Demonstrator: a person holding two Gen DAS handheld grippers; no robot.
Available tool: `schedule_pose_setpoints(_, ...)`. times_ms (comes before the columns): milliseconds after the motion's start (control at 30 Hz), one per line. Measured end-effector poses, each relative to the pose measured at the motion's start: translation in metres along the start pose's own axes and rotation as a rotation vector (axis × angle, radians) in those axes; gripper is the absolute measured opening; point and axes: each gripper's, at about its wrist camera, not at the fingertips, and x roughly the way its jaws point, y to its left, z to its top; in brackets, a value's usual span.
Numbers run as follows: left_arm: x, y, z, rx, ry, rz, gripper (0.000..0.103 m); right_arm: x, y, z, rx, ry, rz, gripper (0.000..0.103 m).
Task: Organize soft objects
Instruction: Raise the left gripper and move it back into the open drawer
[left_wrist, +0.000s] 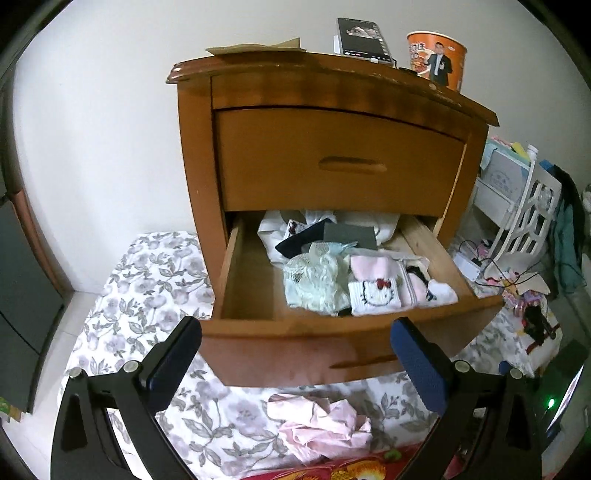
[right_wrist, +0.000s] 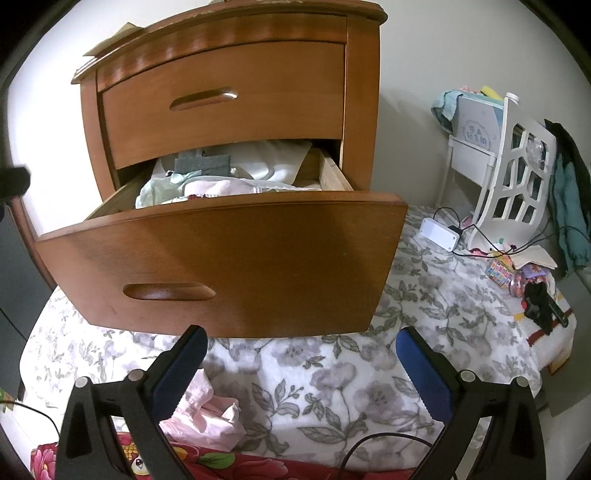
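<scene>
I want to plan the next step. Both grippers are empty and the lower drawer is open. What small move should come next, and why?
Probably lower the left gripper onto the crumpled pink garment on the bedsheet. Its jaws stand wide open just above it, and the open lower drawer has bare space on its left side.
</scene>
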Motion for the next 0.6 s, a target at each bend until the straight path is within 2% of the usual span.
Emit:
schedule_pose_setpoints(67,0.005,0.000,0.009,-0.003,0.041,-0.028,0.102,0.000,0.000,0.000,0.000,-0.001,0.001,0.103)
schedule_pose_setpoints(133,0.013,-0.002,0.019,-0.006,0.083,-0.022,0.102,0.000,0.000,0.000,0.003,0.000,0.003,0.103)
schedule_pose_setpoints(333,0.032,-0.005,0.049,-0.016,0.145,-0.010,0.102,0.001,-0.002,0.000,0.009,0.004,0.008,0.103)
schedule_pose_setpoints(467,0.050,-0.001,0.066,-0.064,0.180,-0.053,0.102,0.002,-0.003,0.000,0.008,0.006,0.011,0.103)
schedule_pose_setpoints(600,0.069,0.000,0.075,-0.087,0.216,-0.056,0.101,0.003,-0.003,0.000,0.010,0.012,0.015,0.103)
